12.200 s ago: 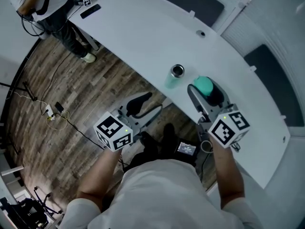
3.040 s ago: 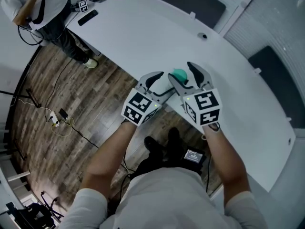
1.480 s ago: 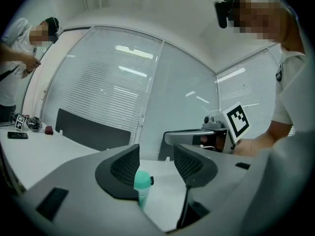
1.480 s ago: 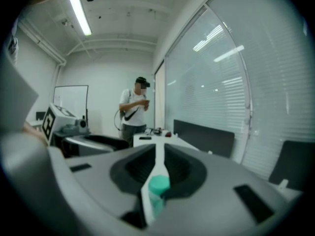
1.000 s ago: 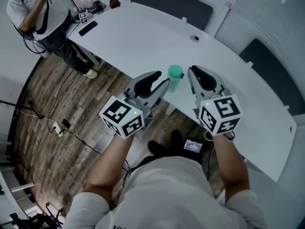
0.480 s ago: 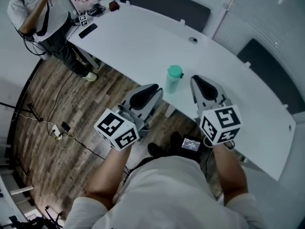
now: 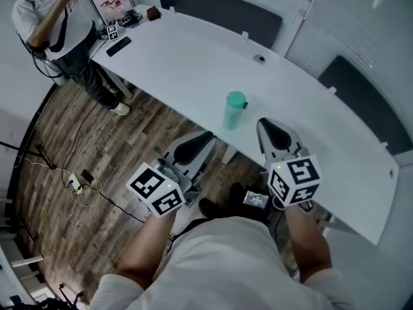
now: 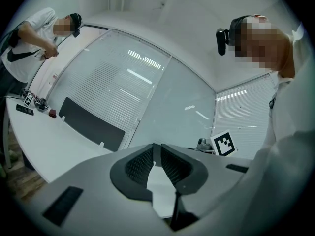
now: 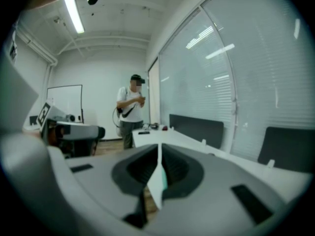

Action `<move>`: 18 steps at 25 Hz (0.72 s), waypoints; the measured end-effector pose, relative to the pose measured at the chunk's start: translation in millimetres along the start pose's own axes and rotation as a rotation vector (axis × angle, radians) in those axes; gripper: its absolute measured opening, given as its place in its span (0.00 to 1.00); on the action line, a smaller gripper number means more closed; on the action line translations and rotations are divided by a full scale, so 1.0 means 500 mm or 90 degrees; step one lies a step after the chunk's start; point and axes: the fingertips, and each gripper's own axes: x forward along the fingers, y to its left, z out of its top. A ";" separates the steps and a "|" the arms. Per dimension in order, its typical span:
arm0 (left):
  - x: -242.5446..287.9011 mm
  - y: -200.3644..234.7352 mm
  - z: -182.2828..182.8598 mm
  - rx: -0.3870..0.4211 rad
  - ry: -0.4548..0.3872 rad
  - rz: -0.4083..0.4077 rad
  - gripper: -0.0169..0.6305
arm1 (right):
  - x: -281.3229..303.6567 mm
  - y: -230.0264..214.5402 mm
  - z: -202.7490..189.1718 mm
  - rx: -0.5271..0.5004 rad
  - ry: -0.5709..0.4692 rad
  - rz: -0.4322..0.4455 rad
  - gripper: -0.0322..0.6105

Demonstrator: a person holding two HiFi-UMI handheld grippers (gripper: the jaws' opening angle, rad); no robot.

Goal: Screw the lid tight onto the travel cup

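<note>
1. Teal travel cup, head view: it stands upright close to the near edge of the desk, roughly midway along it. The lid sits square on top, a deeper green than the paler body. No tilt noted. Tightness cannot be confirmed by sight.
2. Same view: the left gripper hangs off the near edge over the floor. The right gripper sits at that edge. Both are apart from the cup, one on either side. Judgement: the cup is left free-standing because the lid work appears finished.
3. Left gripper view: the jaws have just been closing and now meet, with nothing between them. The cup is not in this view.
4. Right gripper view: the jaws are likewise pressed together and empty. The cup is not seen, only the desk running off toward its far end
</note>
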 end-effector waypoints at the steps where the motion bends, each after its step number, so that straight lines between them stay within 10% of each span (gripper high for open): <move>1: -0.004 -0.003 -0.003 -0.002 0.002 -0.002 0.14 | 0.000 0.002 -0.003 0.002 0.001 0.001 0.11; 18: 0.007 -0.098 -0.022 -0.007 -0.015 0.030 0.14 | -0.054 -0.018 0.012 -0.002 -0.014 0.070 0.11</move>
